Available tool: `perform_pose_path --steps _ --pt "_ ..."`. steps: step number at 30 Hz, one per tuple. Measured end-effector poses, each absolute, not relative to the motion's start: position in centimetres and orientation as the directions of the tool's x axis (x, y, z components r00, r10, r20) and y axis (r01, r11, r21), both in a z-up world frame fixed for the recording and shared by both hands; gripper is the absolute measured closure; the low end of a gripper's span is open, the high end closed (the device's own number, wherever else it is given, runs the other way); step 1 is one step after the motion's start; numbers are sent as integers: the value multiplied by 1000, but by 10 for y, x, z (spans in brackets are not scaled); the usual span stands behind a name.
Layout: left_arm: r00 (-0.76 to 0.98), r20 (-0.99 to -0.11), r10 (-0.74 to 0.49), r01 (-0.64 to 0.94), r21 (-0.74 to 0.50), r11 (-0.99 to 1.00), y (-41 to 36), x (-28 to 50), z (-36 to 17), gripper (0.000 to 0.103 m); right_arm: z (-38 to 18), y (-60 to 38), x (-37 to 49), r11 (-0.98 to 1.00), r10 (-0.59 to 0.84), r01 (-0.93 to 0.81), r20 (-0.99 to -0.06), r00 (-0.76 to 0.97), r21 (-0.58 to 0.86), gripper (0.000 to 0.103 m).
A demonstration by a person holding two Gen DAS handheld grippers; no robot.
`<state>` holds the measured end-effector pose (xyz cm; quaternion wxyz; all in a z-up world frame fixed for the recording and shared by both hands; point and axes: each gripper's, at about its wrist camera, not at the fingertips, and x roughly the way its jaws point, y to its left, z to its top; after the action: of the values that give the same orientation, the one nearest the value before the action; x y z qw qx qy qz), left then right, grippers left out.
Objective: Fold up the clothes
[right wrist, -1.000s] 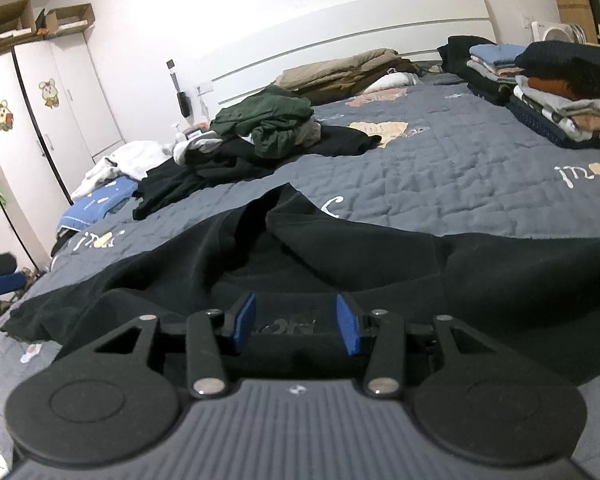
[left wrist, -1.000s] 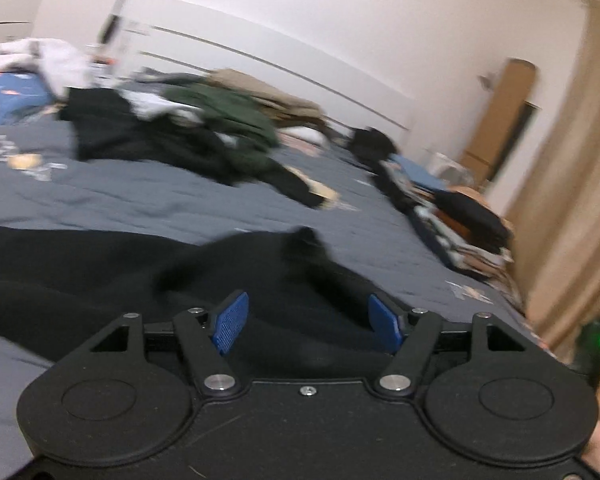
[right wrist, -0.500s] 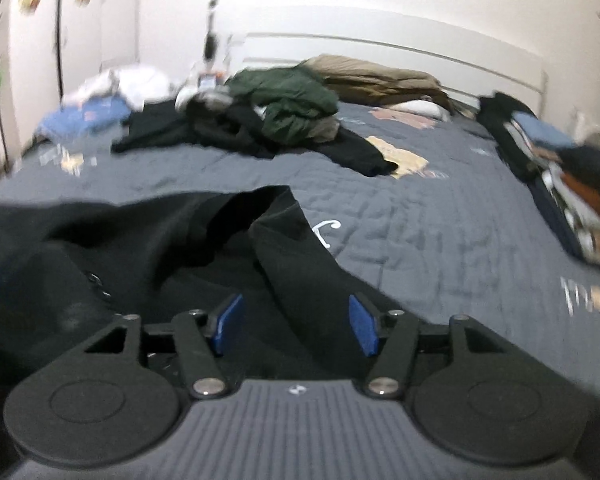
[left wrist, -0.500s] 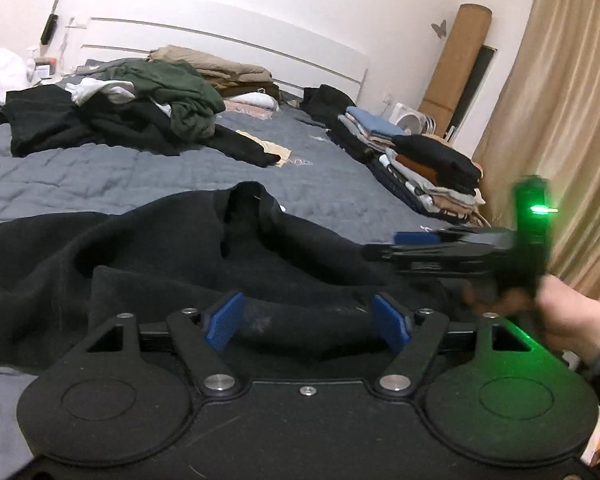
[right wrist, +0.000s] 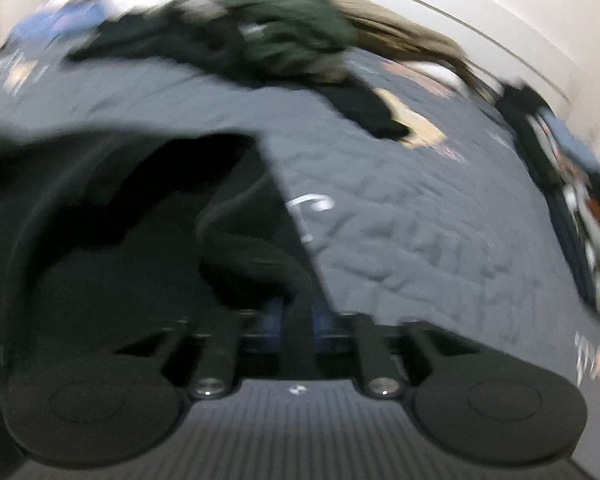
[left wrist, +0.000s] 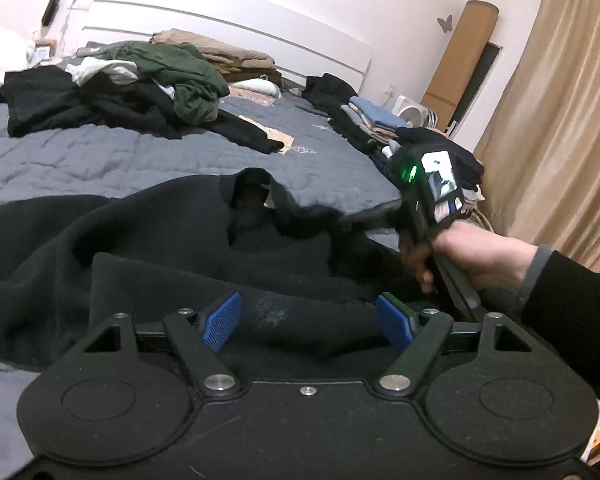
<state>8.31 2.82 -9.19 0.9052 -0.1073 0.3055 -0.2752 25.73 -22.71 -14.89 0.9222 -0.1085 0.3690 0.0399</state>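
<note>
The black garment point(left wrist: 172, 248) is spread unfolded on the bed point(left wrist: 100, 156), its edge being clamped by the closing right gripper point(right wrist: 296, 322), the left gripper point(left wrist: 308, 320) held apart, a heap left.

the whole right wrist view is smearing with motion blur: the clothes pile point(right wrist: 260, 36) at the headboard is showing only as streaks of green, black and tan, and the folded stack point(right wrist: 580, 216) at the right edge is running out of frame. black fabric of the sweater point(right wrist: 148, 248) is covering most of both blue pads point(right wrist: 275, 322). in the left wrist view, the sweater is running past the left edge, the right gripper point(left wrist: 426, 188) is hiding its own fingertips, and the sleeve point(left wrist: 572, 300) is being cut off at the right.
</note>
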Motion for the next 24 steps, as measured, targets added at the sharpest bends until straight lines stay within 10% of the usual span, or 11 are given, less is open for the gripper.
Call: perform_pose_path --steps 11,24 --pt "667 -489 -562 428 -366 826 33 87 -93 29 -140 -277 301 972 -236 173 -633 738 -161 79" --pt "565 -445 -695 567 -403 719 0 62 -89 29 -61 -375 114 983 -146 183 -557 818 10 55"
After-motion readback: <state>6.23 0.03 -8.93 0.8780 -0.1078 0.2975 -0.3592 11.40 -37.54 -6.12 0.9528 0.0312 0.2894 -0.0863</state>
